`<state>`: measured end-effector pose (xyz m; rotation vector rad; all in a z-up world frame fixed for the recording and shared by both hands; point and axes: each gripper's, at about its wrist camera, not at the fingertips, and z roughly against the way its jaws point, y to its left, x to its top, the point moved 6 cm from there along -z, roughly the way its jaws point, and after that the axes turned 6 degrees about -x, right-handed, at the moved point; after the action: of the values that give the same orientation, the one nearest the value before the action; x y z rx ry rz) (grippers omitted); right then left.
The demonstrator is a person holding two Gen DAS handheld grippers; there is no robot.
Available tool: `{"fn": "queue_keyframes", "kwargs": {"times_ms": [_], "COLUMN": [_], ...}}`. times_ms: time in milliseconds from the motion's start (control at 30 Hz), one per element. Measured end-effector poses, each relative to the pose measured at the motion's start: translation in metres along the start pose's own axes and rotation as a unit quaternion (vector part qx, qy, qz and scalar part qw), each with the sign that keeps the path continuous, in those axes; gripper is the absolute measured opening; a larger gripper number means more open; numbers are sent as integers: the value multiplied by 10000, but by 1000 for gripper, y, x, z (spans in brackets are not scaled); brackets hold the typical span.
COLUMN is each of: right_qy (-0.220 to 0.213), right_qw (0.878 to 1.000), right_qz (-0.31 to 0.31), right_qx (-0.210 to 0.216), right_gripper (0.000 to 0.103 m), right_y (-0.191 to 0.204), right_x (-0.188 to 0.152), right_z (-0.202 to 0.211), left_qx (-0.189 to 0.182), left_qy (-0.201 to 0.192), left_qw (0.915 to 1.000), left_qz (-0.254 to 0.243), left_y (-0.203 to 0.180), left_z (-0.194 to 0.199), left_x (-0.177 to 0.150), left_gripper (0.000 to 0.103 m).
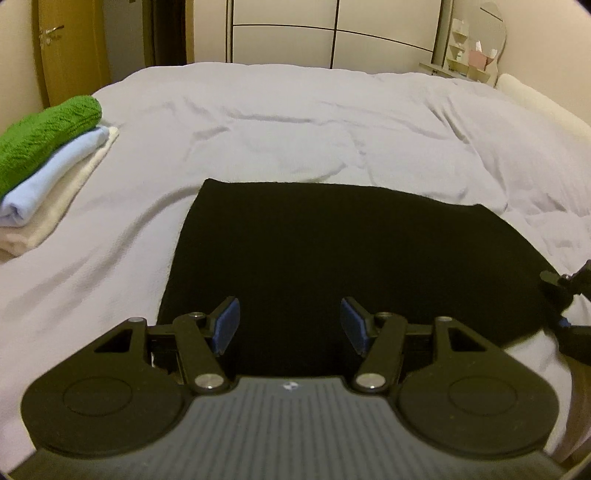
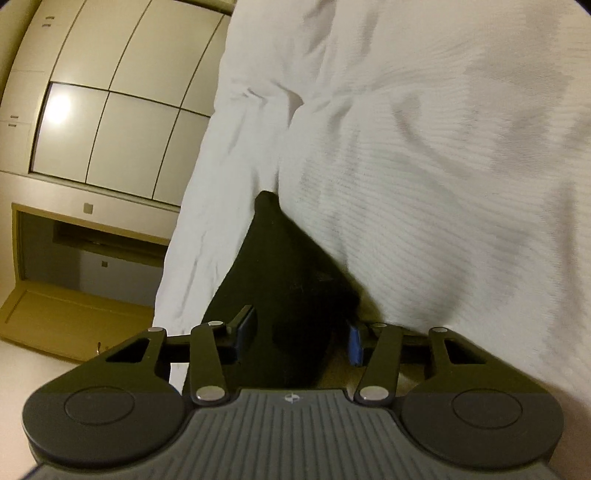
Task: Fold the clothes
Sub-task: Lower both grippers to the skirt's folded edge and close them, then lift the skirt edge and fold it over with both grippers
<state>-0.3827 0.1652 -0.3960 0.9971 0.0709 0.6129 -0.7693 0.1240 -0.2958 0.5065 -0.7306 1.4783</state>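
A black garment (image 1: 332, 258) lies folded flat as a rectangle on the white bed (image 1: 258, 129). My left gripper (image 1: 290, 323) is open and empty, just above the garment's near edge. My right gripper (image 2: 301, 338) is open, turned on its side at the garment's right edge, with the black cloth (image 2: 288, 273) lying between its spread fingers. The jaws are not closed on it. The right gripper also shows at the right edge of the left wrist view (image 1: 565, 295).
A stack of folded clothes (image 1: 48, 162), green on light blue on white, sits at the bed's left side. A wardrobe (image 1: 332, 33) stands behind the bed, a door (image 1: 62, 48) at far left, a small shelf (image 1: 472, 48) at far right.
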Motion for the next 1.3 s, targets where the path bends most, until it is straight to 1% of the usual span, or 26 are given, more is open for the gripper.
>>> {"fn": "queue_keyframes", "kwargs": {"times_ms": [67,100,133,167,233,300,367,400,433,467,500,533,567,600,633,700,767,800,867,900,967,1033,1100,1133,1200,1300], "right_qy": [-44,-45,-20,8,41,52,38,53,68,65,60,41,12,-17,-67,-179,-325,-461,-773,-971,-1318,-1583,-1575,-1496,-1265,-904], "right_qw": [9997,9990,9983,9975,9971,9954,9929,9923,9930,9951,9969,9979,9975,9970,9952,9891,9803,9716,9512,9333,8872,8295,7690,7427,6957,6531], "right_qz": [231,433,550,653,679,798,955,974,878,671,451,259,303,380,581,1028,1465,1846,2615,3140,4203,5221,6122,6470,7028,7483], "right_qx": [-47,-102,-180,-260,-350,-527,-702,-769,-782,-718,-644,-596,-632,-680,-784,-1035,-1284,-1404,-1446,-1449,-1375,-1199,-949,-859,-772,-731], "right_gripper": [50,43,27,23,19,18,19,19,22,27,27,25,24,23,21,17,16,16,15,15,15,15,15,15,16,22], "right_y": [5,8,8,8,9,15,23,25,23,21,18,14,15,16,22,37,52,66,98,118,159,199,225,230,227,211], "right_x": [-3,-7,-10,-11,-12,-11,-12,-13,-13,-14,-14,-14,-15,-16,-16,-17,-19,-22,-34,-46,-77,-118,-170,-193,-238,-281], "right_z": [-3,-4,-6,-7,-7,-7,-5,-4,-3,-3,-3,-2,-2,-1,-2,-2,1,3,8,11,15,13,1,-8,-28,-53], "left_qx": [9,-1,-7,-7,-75,-165,-369,-491,-624,-624,-553,-461,-359,-288,-285,-322,-351,-374,-421,-444,-496,-652,-863,-974,-1188,-1371], "left_qy": [15,82,173,261,282,330,404,347,241,182,148,202,302,464,505,422,418,415,376,323,205,97,25,1,-41,-60], "left_qw": [10000,9999,9998,9996,9996,9993,9983,9980,9976,9978,9984,9987,9988,9985,9983,9986,9985,9984,9983,9982,9978,9958,9919,9892,9827,9763], "left_qz": [61,69,63,55,-27,-18,180,205,190,101,-27,-95,-131,-106,-73,-64,-7,45,163,233,384,630,930,1100,1419,1675], "left_y": [7,11,14,17,20,21,22,21,20,17,15,15,17,20,24,29,32,34,39,43,53,66,79,85,96,106], "left_z": [-9,-15,-21,-26,-28,-27,-25,-22,-19,-19,-20,-24,-28,-34,-37,-37,-34,-32,-26,-22,-12,-2,6,9,13,16], "left_x": [-1,-3,-6,-10,-12,-9,1,10,19,25,28,26,21,13,4,-8,-9,-8,-4,-2,2,4,3,2,1,-2], "left_gripper": [54,47,36,35,34,32,24,24,25,25,25,25,25,25,25,26,26,25,24,24,24,24,23,22,19,19]}}
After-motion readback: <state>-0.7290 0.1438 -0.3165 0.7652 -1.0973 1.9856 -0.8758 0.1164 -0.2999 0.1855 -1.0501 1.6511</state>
